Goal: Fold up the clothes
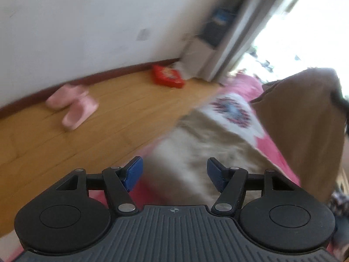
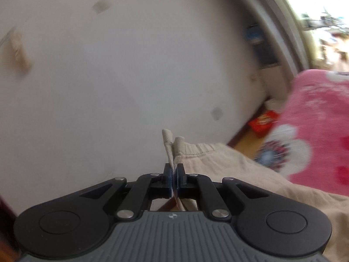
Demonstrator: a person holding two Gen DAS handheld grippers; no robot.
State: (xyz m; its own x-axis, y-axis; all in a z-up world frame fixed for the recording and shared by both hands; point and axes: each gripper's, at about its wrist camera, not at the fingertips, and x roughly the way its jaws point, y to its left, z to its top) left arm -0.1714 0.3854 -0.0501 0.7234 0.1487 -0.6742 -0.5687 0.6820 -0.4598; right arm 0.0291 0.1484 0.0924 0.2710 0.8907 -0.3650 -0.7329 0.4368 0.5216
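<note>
Two grippers: right gripper (image 2: 173,180) clamped on beige garment's (image 2: 229,163) waistband edge, lifted above bed (image 2: 316,113); left gripper (image 1: 174,174) spread wide, empty, over probably the same blurred garment.

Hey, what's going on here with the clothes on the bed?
A person is folding clothes with two handheld tools. The right tool is shut on the edge of a beige garment, pinching what looks like its waistband and holding it up in front of the wall. The left tool is open and empty, above the garment where it lies across the pink floral blanket. A brown cloth hangs at the right. The view is blurred.
</note>
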